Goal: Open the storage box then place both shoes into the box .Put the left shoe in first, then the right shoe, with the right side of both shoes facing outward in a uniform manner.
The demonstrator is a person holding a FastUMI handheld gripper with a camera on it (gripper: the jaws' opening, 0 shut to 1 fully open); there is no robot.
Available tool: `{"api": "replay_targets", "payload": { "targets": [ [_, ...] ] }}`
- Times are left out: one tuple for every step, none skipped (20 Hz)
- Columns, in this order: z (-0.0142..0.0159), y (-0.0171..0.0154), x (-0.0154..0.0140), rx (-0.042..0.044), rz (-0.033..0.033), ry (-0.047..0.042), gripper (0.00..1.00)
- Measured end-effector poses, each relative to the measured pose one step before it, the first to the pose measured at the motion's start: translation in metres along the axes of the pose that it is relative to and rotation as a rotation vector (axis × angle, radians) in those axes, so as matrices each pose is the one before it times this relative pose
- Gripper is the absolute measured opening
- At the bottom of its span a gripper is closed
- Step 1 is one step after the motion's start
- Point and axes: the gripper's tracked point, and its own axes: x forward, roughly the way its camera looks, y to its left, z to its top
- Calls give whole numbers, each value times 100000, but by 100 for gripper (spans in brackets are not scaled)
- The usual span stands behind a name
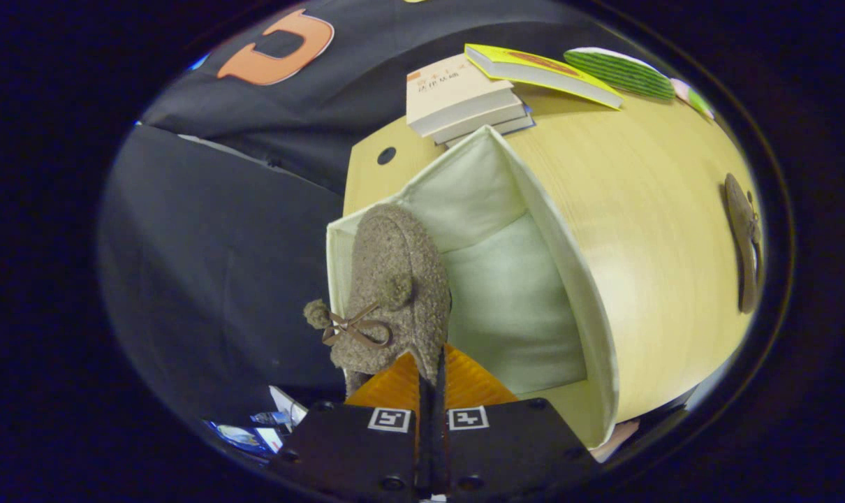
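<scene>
Pale wooden table [646, 230]. My gripper [431, 381], fingers nearly closed, pinches the fuzzy brown bow slipper [387, 279] just ahead, over the open cream fabric box [513, 293]. I judge first shoe nearly placed; second brown slipper [744, 241] waits far right.

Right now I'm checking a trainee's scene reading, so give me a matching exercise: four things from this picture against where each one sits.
Things:
1. fuzzy shoe
2. second shoe
3. books
4. storage box

Places:
A. stacked beyond the box on the table
B. lying alone on the table, apart from the box
C. open, just ahead of the fingers
D. pinched in the hand-held gripper at the box's edge

Pairs: 1-D, 2-B, 3-A, 4-C
</scene>
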Motion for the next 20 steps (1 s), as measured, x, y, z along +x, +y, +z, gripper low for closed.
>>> {"api": "replay_targets", "payload": {
  "targets": [
    [-52, 388, 359, 140, 1141, 646, 6],
    [19, 806, 160, -570, 3701, -5, 6],
    [61, 558, 37, -65, 2802, -701, 15],
    [-73, 365, 73, 427, 1976, -118, 24],
    [29, -342, 96, -373, -926, 263, 41],
    [114, -40, 20, 236, 876, -34, 46],
    [-169, 544, -45, -25, 2587, 893, 55],
    [-263, 274, -190, -1310, 1106, 1123, 64],
    [-206, -91, -232, -1749, -138, 123, 73],
    [35, 39, -301, -1656, -217, -508, 77],
    [-81, 319, -476, -2645, -202, -499, 79],
    [-110, 288, -785, -3181, -452, -1123, 81],
    [82, 129, -811, -3020, -237, -1243, 84],
    [-80, 93, -991, -2242, -422, -1272, 84],
    [-46, 47, -1183, -1900, -410, -675, 85],
    [-130, -29, -1392, -2129, -482, -731, 84],
    [53, -406, -1484, -2794, -1451, -684, 85],
    [80, -647, -1600, -2485, -1565, -1193, 85],
    [442, -948, -1679, -1787, -2405, -1949, 86],
    [395, -1243, -1813, -1879, -2511, -2154, 85]
  ]
}}
